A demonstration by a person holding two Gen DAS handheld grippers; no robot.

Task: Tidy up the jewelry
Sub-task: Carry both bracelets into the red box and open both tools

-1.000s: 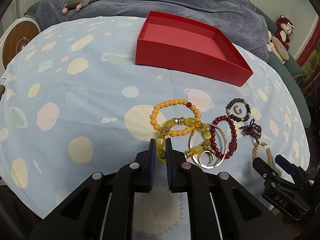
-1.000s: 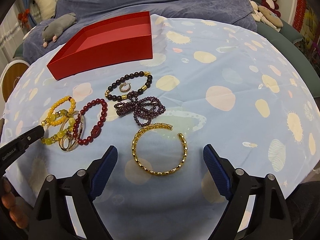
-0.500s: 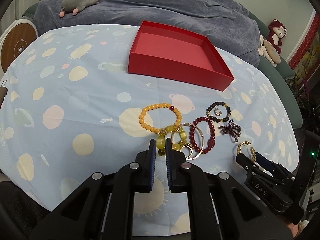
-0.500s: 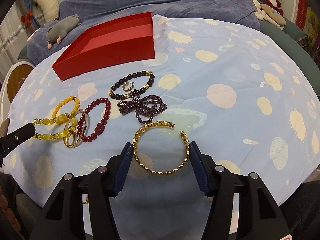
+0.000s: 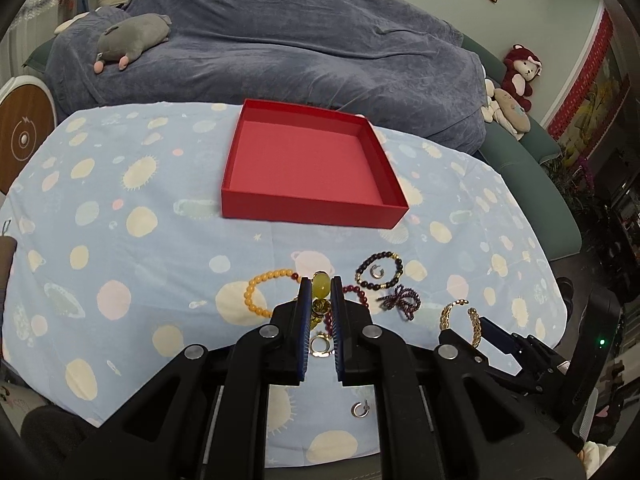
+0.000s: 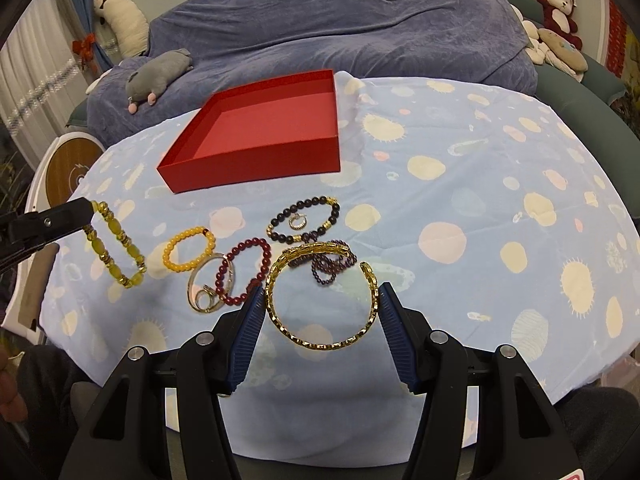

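The left gripper (image 5: 319, 292) has its jaws clenched on the yellow bracelet (image 6: 116, 245), which dangles below them. The right gripper (image 6: 322, 300) grasps the gold bangle (image 6: 320, 296), its sides against both pads, lifted clear of the tabletop (image 6: 460, 184).
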